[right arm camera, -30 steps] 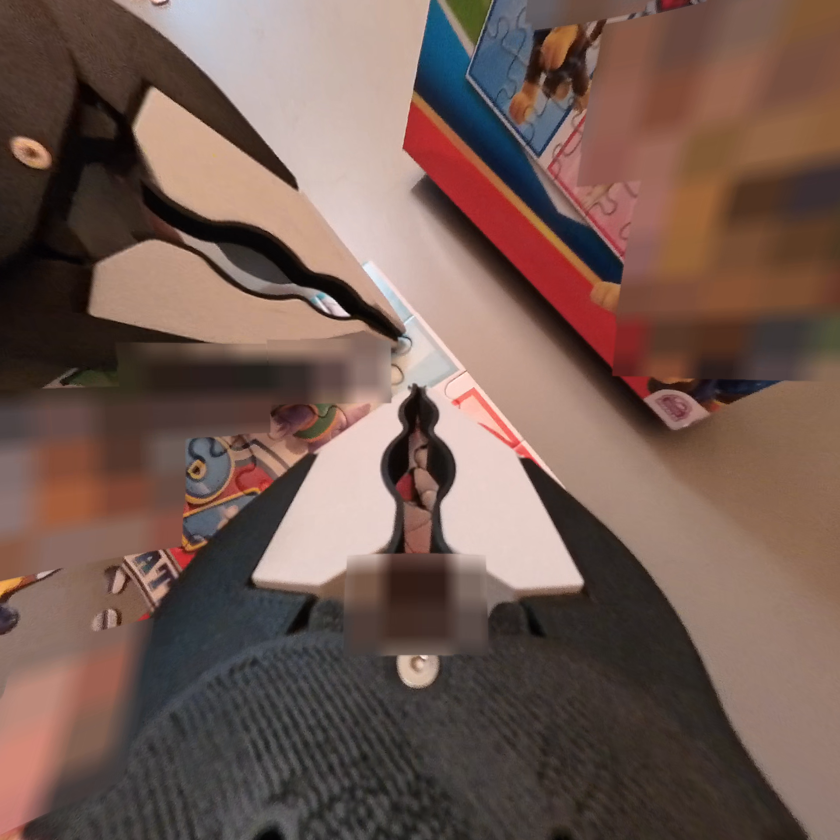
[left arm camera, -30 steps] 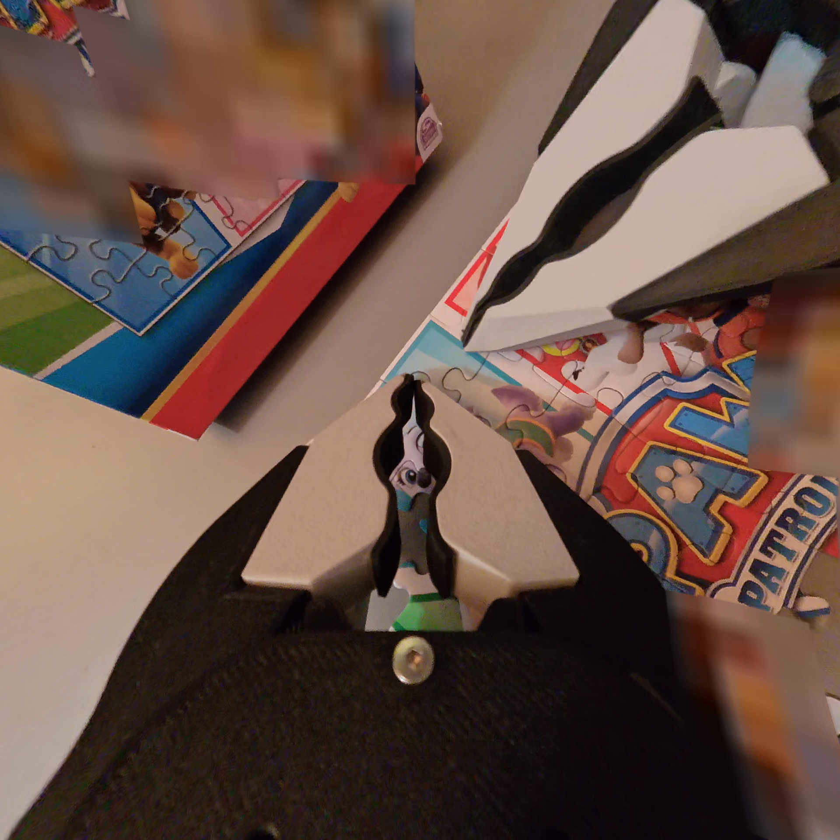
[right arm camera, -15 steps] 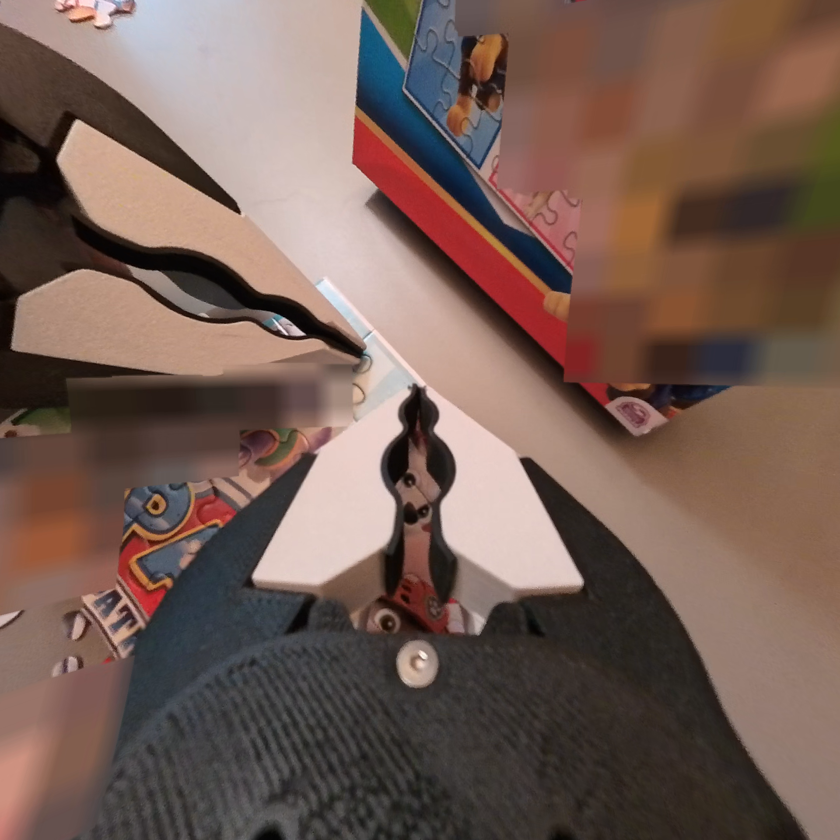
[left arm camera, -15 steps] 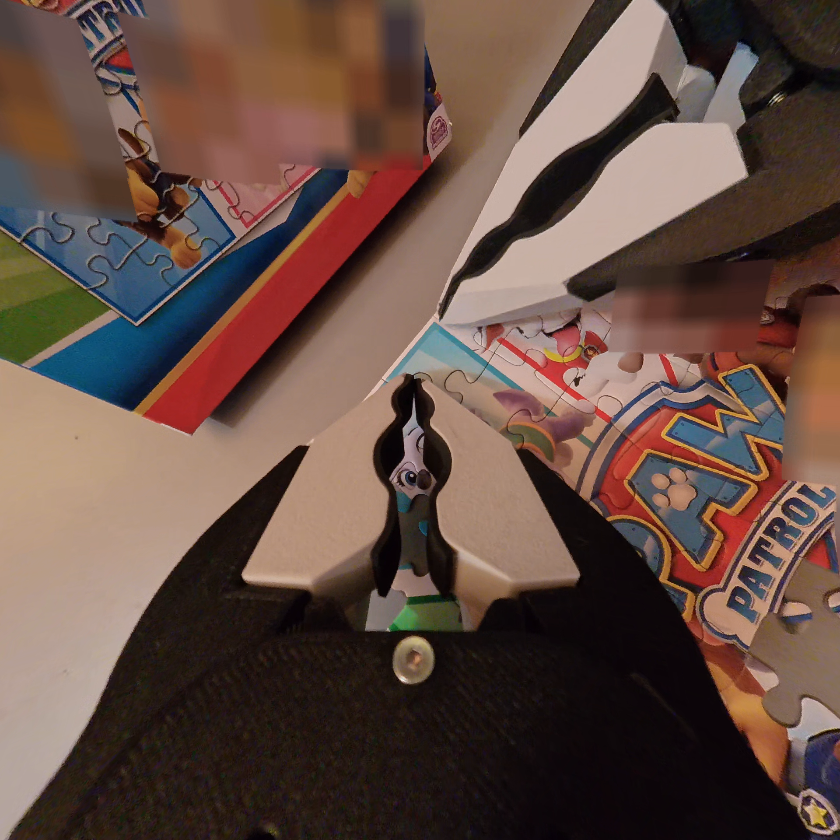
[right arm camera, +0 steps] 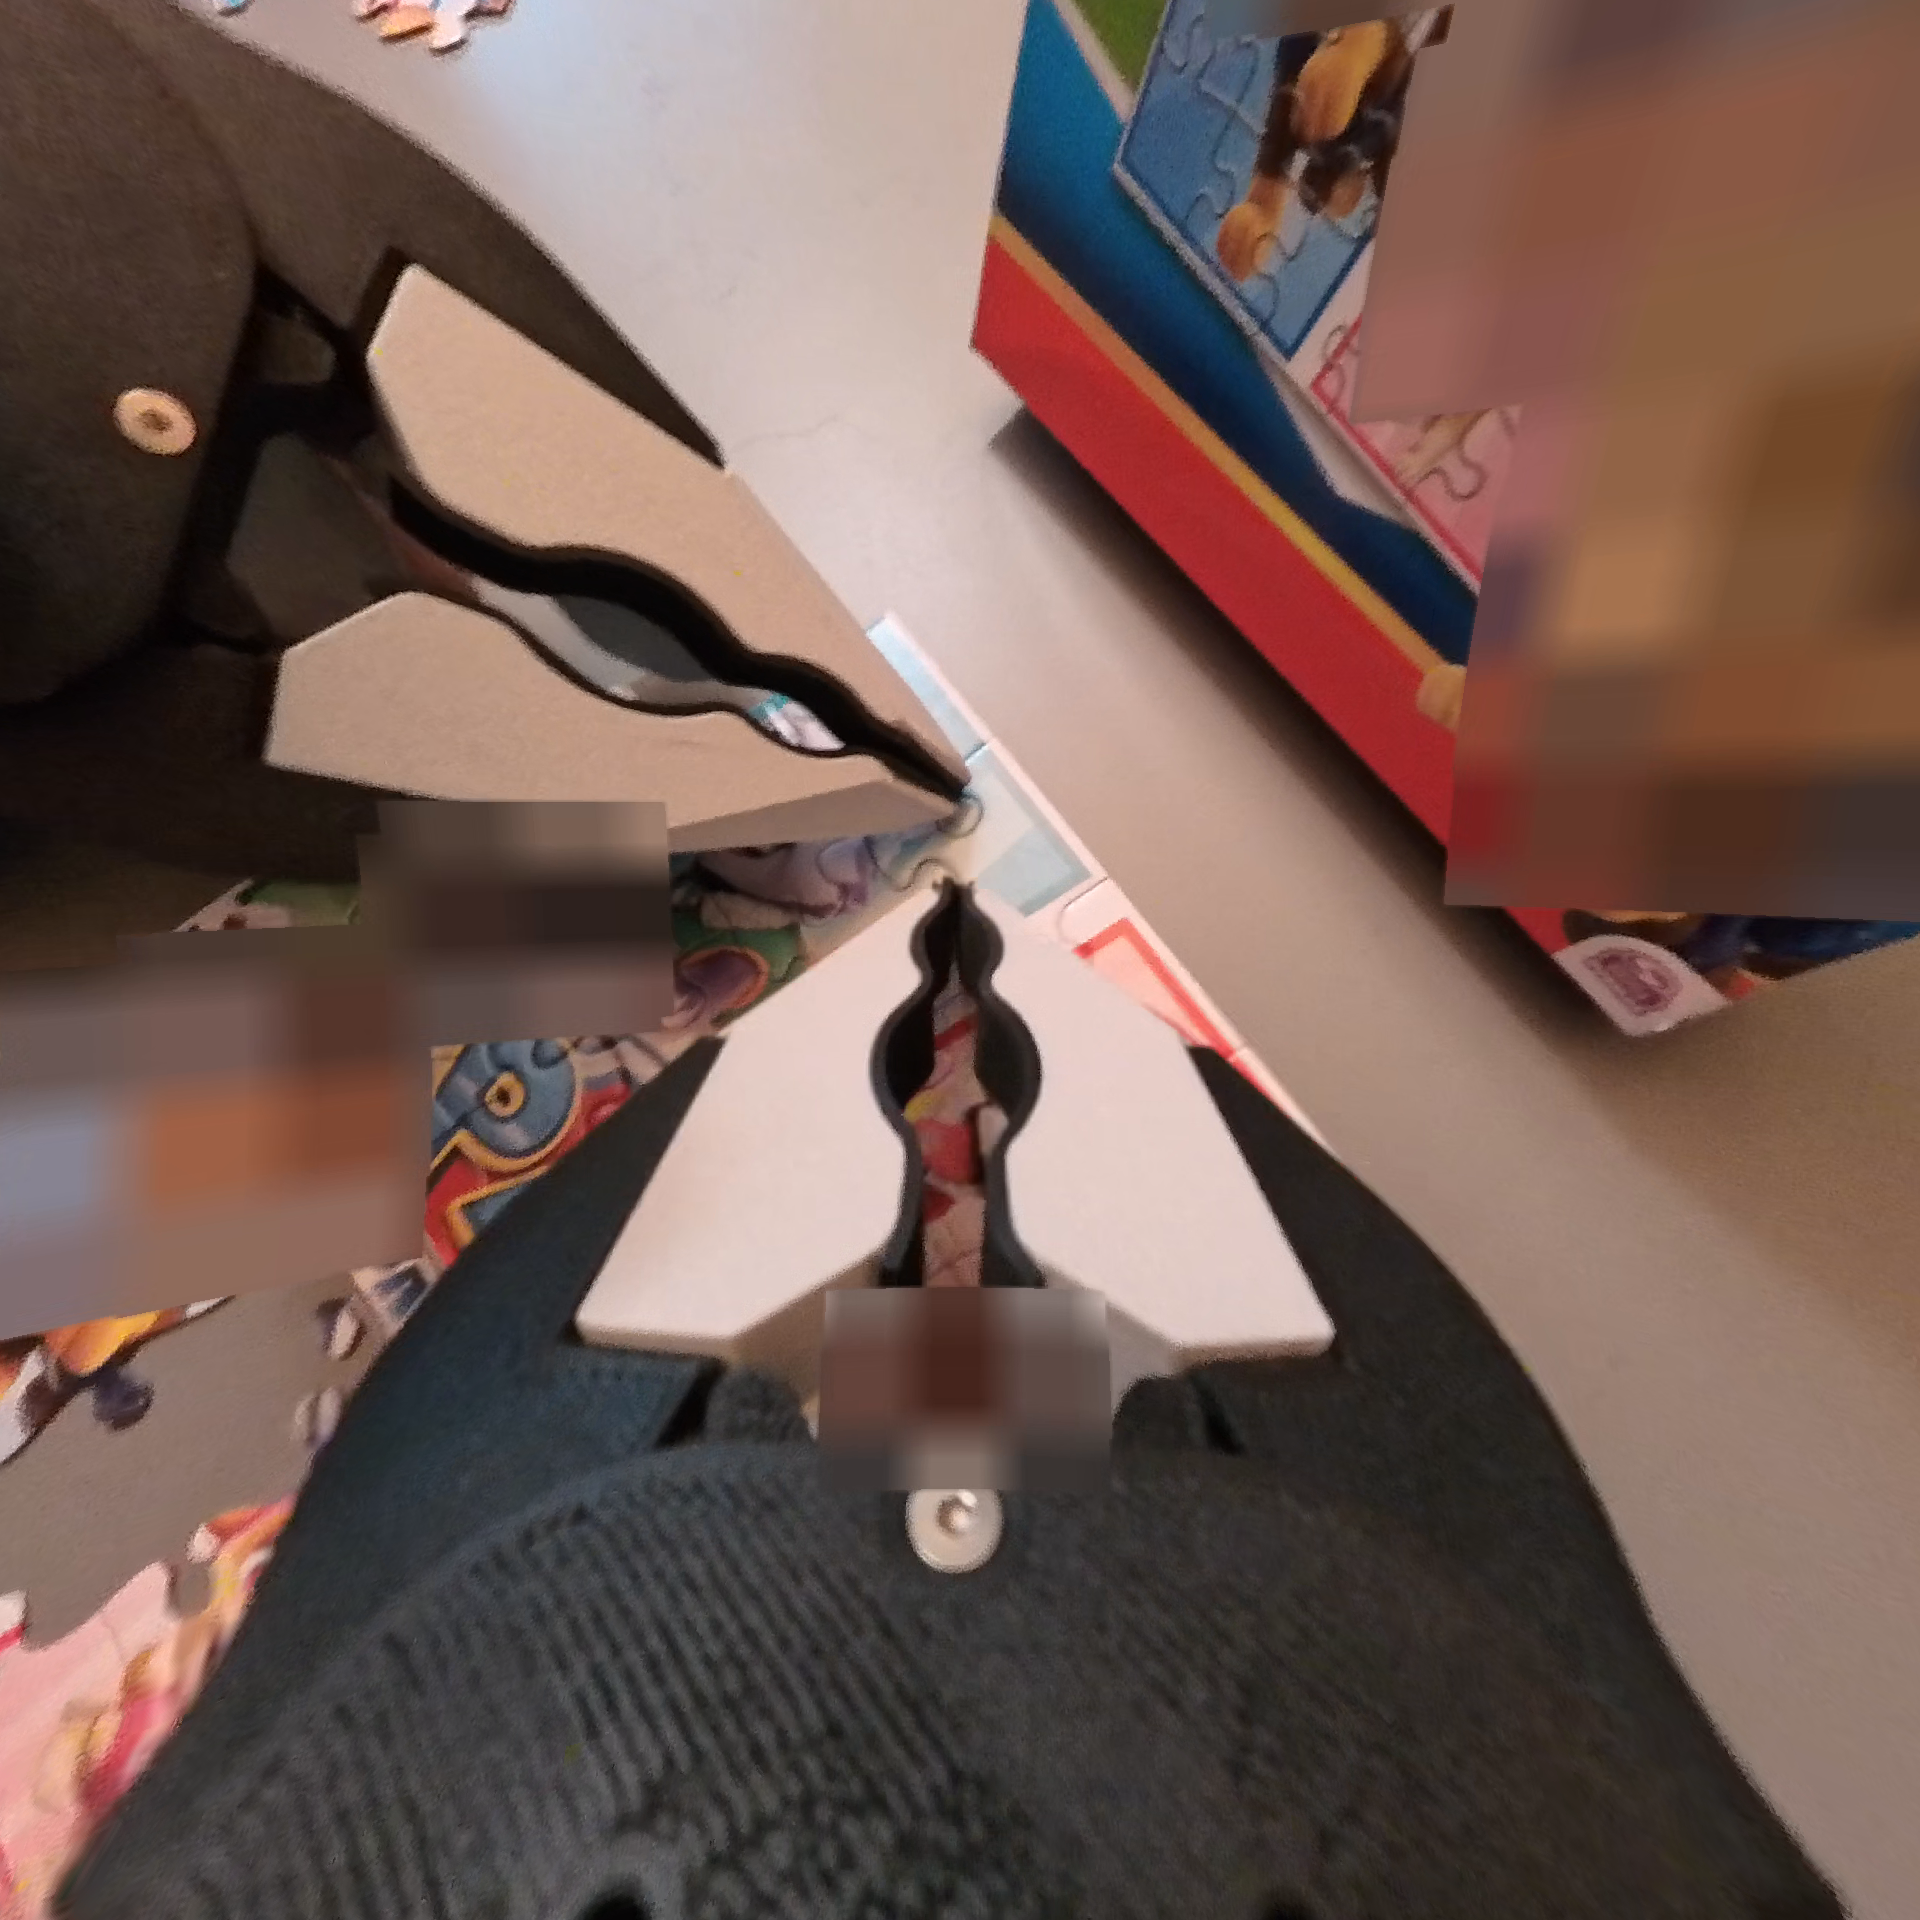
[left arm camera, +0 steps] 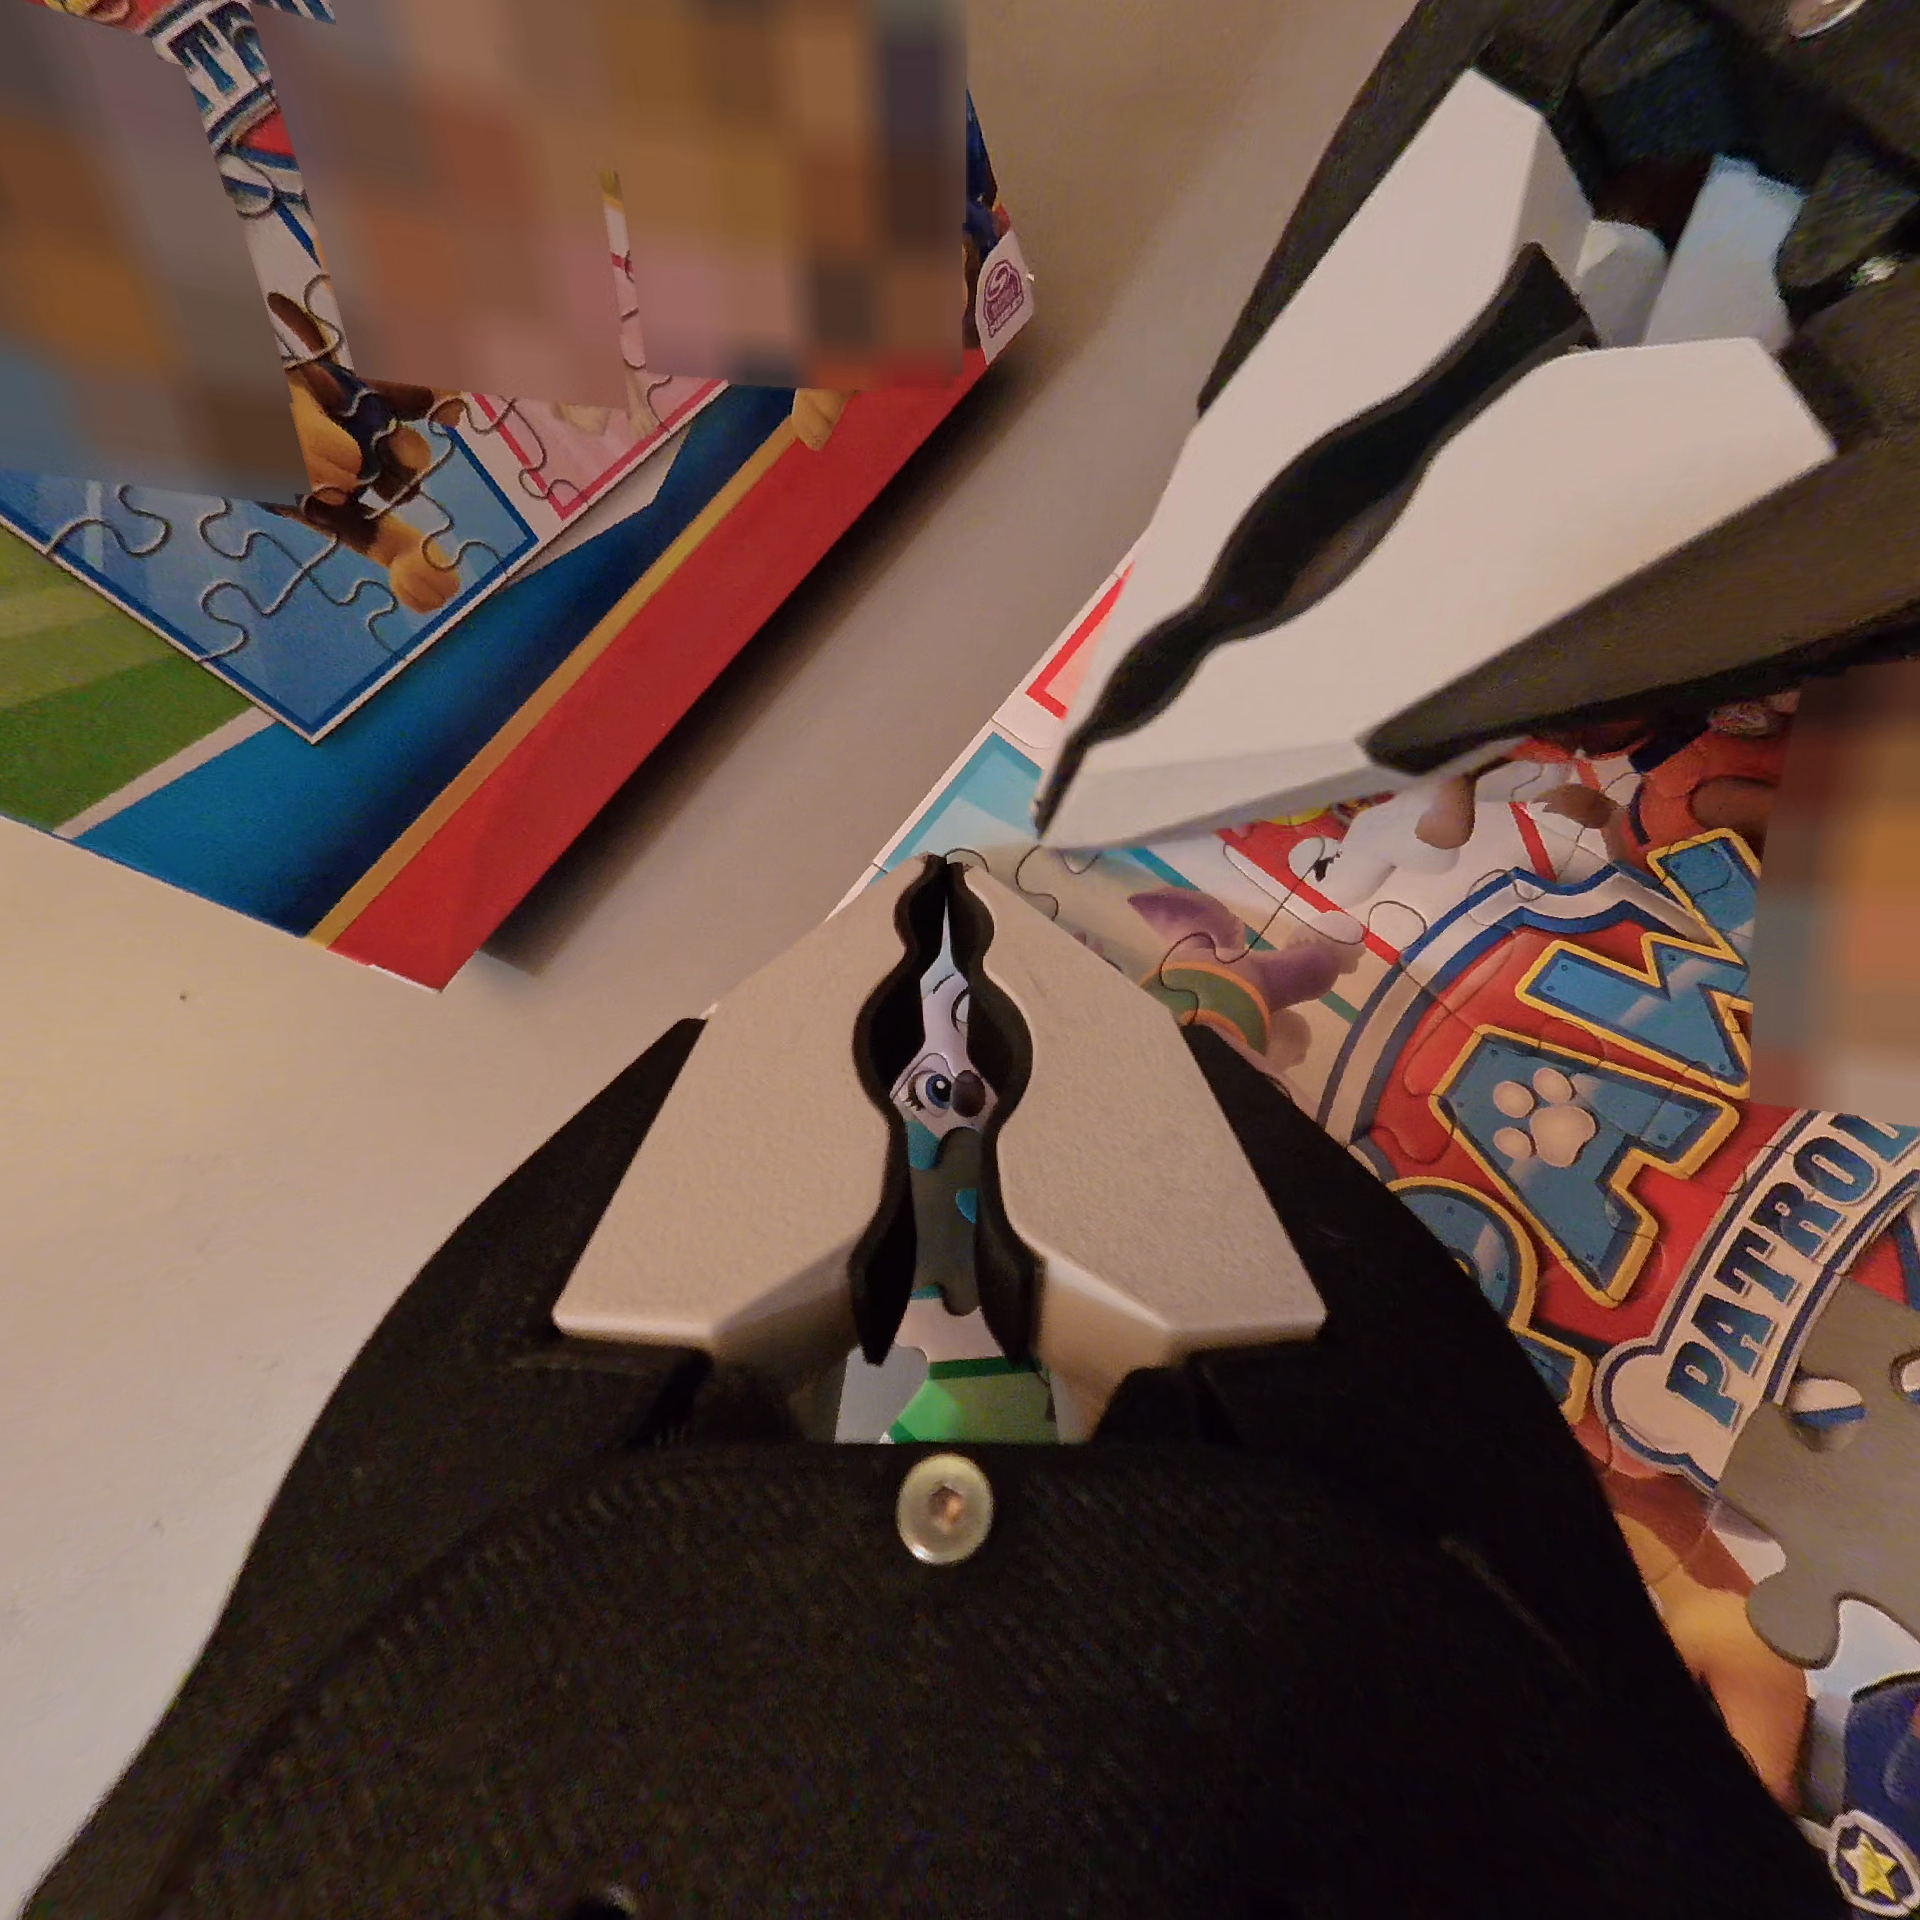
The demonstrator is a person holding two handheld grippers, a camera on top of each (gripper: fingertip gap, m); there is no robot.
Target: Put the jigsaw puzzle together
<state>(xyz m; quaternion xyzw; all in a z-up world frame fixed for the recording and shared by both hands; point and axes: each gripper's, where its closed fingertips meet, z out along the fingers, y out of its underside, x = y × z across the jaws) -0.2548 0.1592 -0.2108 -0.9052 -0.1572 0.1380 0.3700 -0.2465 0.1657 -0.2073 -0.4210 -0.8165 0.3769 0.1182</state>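
An assembled cartoon jigsaw puzzle [left arm camera: 1507, 1091] lies on the pale table [left arm camera: 208, 1195]. My left gripper [left arm camera: 945, 868] is shut, with its tips over the puzzle's light-blue border corner. Puzzle artwork shows through the wavy slot between its pads, and nothing is gripped. My right gripper [right arm camera: 956, 894] is also shut, tips on the same corner of the puzzle [right arm camera: 748, 935]. The two tips nearly meet. The right gripper shows in the left wrist view [left arm camera: 1049, 810], and the left gripper shows in the right wrist view [right arm camera: 961, 795].
The red and blue puzzle box [left arm camera: 623, 675] lies just beyond the puzzle corner and also shows in the right wrist view [right arm camera: 1195, 416]. A grey face-down loose piece [left arm camera: 1829, 1507] rests on the puzzle at the right. A few loose pieces [right arm camera: 416, 16] lie far off on the table. Less than 4 cm separates the two grippers' tips.
My right gripper swung a little away over the puzzle and has come back down close to my left gripper's tip. Both stay shut; my left gripper has barely moved.
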